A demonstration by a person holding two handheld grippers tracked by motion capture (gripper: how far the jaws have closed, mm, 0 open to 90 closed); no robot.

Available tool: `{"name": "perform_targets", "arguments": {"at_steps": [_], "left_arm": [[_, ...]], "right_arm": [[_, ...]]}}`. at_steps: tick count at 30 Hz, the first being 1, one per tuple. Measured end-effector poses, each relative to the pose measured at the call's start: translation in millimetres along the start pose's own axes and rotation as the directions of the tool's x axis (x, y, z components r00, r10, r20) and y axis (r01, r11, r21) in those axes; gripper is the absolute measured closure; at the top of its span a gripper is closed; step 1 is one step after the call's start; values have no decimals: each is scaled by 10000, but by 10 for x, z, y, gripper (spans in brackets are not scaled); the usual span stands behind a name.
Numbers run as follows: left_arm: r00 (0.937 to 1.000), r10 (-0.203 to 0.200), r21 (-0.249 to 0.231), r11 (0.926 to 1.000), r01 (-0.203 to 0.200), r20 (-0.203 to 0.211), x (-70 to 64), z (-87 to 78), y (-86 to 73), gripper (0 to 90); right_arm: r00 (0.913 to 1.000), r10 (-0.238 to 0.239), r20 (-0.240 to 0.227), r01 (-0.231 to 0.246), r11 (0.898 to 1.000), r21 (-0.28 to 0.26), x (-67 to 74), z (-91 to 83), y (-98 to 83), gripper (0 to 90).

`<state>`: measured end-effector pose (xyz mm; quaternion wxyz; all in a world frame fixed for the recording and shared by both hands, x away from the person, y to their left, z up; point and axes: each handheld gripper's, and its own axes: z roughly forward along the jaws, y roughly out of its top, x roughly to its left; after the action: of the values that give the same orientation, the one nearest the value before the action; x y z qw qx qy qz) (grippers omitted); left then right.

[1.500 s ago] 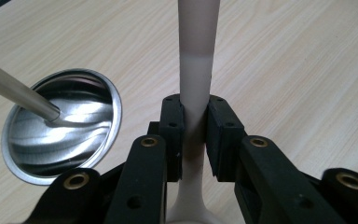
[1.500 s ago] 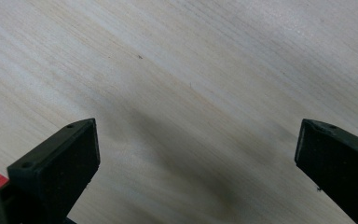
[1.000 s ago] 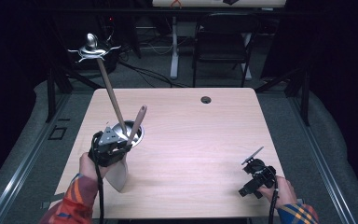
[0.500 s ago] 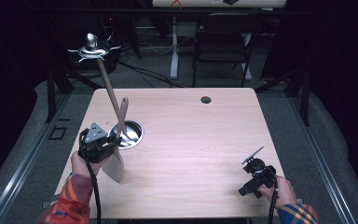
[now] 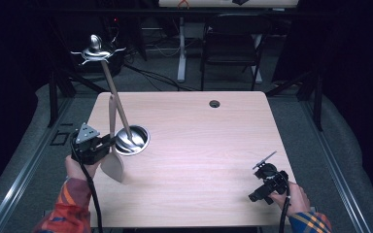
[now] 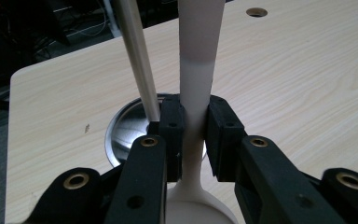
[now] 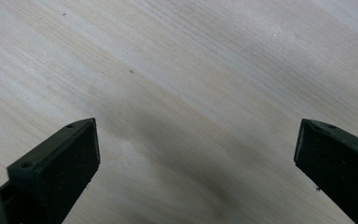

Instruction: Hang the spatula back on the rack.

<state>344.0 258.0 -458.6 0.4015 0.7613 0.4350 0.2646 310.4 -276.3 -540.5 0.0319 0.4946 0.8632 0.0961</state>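
Spatula (image 5: 112,165) lifted clear of metal cup (image 5: 132,140), clamped in left claw (image 6: 195,122).
Right claw (image 7: 196,154) gaping, empty, low over tabletop (image 5: 199,145); next, probably: lower and lay flat.

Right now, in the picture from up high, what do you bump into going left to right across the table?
Left claw squeezing the spatula → shiny metal bowl with a long ladle leaning in it → small round hole in the table → right claw, wide open above bare wood.
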Motion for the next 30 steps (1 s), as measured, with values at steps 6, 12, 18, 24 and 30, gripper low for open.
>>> {"name": "perform_targets", "arguments": {"at_steps": [6,12,18,24,30], "left_arm": [[9996,-220,-120,9997,218,-183,73,-15,-4,778],[9987,-404,-215,9990,397,-308,127,-36,3,778],[9982,-480,-344,9983,467,-365,162,-64,25,778],[9977,-529,-370,9980,514,-412,199,-77,34,778],[9964,-604,-517,9970,573,-596,228,-101,58,778]], "right_arm": [[9999,-136,-43,137,9996,241,-23,-11,7,0],[10000,-12,-5,12,10000,97,-22,-6,2,0],[9999,79,91,-80,9999,129,-23,-5,1,0],[10000,-50,71,48,9995,306,-35,-14,10,0],[10000,10,-10,-10,9997,249,-37,-4,7,0]]}}
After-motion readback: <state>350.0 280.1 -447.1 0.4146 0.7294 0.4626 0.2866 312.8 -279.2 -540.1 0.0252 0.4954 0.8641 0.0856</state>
